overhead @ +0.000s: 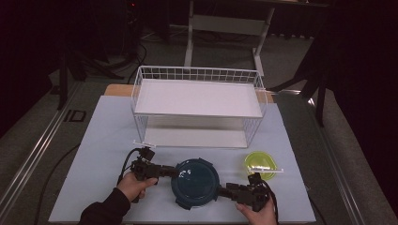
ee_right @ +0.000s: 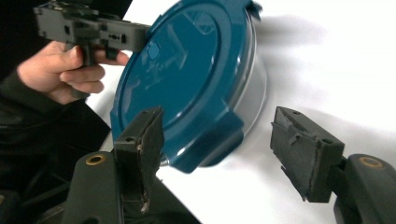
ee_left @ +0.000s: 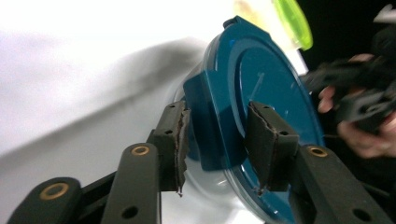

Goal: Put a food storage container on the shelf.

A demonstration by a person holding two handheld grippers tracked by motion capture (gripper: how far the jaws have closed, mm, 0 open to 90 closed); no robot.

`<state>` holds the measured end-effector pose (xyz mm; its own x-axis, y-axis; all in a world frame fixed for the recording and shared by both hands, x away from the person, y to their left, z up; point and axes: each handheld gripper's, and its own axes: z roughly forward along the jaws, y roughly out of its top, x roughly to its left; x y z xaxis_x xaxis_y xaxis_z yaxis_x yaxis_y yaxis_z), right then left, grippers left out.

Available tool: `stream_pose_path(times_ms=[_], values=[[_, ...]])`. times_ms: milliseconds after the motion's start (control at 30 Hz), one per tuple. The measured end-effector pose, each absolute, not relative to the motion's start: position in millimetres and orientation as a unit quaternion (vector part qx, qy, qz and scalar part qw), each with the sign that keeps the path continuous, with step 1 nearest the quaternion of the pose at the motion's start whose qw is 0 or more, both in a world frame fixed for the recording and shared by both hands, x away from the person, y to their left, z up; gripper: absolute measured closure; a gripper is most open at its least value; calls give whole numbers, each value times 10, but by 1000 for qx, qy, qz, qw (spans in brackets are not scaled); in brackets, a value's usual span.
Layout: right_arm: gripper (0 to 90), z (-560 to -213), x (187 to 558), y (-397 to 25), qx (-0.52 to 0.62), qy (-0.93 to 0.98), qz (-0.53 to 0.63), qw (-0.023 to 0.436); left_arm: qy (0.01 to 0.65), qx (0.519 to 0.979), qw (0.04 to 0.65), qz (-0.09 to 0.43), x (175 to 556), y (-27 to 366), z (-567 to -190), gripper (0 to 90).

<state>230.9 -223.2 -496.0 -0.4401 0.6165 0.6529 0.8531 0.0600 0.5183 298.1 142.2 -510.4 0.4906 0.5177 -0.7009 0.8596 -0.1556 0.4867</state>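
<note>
The left gripper (ee_left: 215, 135) has its jaws set around a latch tab (ee_left: 210, 126) on the edge of a round blue lid (ee_left: 271, 93). One pad sits against the tab's outer side, the other lies over the lid top, with a little space showing, so it is parted around the tab and whether it pinches is unclear. In the high view the left gripper (overhead: 174, 172) meets the lid (overhead: 195, 180) at its left rim.

The right gripper (ee_right: 224, 154) is spread wide. Its jaws stand on either side of another latch tab (ee_right: 210, 144) at the lid's near edge, neither pad touching it. In the high view the right gripper (overhead: 220, 190) sits at the lid's lower right rim.

The lid closes a clear tub (ee_right: 254, 93) that rests on the white table (overhead: 108, 140), near the front edge, between the two hands.

Just right of the tub stands a small lime green bowl (overhead: 260, 164). Behind both is a white wire rack (overhead: 197, 108) with two shelves. A dark sleeve (overhead: 105, 211) covers the left forearm
</note>
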Motion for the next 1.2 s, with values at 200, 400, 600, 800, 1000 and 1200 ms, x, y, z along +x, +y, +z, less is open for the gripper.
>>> stream_pose_path(times_ms=[200, 400, 600, 800, 1000, 1200], values=[[353, -5091, 2300, -2172, -531, -704, -439, 171, 459, 744, 438, -207, 3056, 1418, -5097, 575], [428, -5160, 2337, -2120, -539, -683, -446, 211, 444, 756, 431, -214, 3058, 1433, -5091, 570], [458, -5197, 2372, -2079, -559, -661, -444, 232, 445, 760, 431, -196, 3017, 1414, -5058, 584], [477, -5196, 2382, -2093, -563, -656, -442, 239, 470, 753, 421, -186, 2956, 1402, -5003, 612], [509, -5160, 2385, -2096, -556, -661, -442, 242, 480, 754, 415, -169, 2882, 1399, -4946, 632], [536, -5133, 2391, -2097, -552, -660, -448, 244, 495, 752, 408, -155, 2806, 1403, -4901, 637]])
